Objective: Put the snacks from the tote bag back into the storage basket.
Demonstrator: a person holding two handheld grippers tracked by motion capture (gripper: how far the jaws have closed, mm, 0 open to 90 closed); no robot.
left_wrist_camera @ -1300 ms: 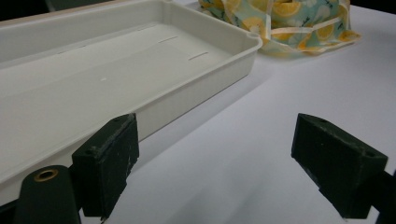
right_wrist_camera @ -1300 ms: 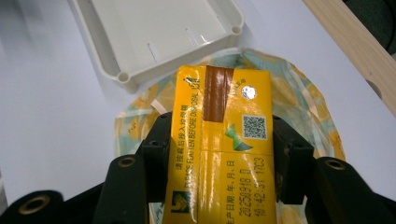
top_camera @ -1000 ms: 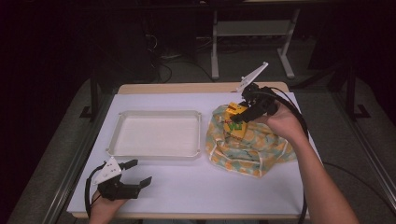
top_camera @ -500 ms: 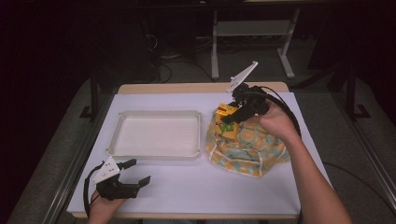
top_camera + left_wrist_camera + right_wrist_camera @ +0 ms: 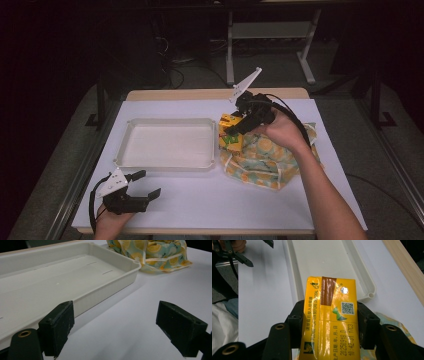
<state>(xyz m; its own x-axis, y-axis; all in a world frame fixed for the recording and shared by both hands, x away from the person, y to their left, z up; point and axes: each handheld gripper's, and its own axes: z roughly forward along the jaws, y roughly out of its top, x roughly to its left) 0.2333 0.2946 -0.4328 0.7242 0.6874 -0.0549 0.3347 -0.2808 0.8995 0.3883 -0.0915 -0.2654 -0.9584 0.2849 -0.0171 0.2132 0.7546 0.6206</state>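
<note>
Between the black jaws of the right gripper (image 5: 329, 327) a yellow drink carton (image 5: 329, 320) is clamped, its two side faces pressed by the pads, its top face with a brown strip, a foil seal and a small square code turned up to the right gripper view. Seen from the high view, the carton (image 5: 230, 132) is held off the table just beside the right edge of the white tray (image 5: 167, 145), above the left part of a lemon-printed cloth bag (image 5: 267, 160) that lies crumpled to the right of the tray. The right gripper (image 5: 245, 120) is gripped by a hand (image 5: 280, 130) reaching in over that bag. Near the tray's front left corner the left gripper (image 5: 145, 187) is rested low on the white sheet (image 5: 200, 200) that covers the table, its jaws spread wide with nothing between them. Along those open jaws, in the left gripper view, the tray's near wall (image 5: 105, 290) and, beyond its far corner, the bag (image 5: 152, 252) are seen.
</note>
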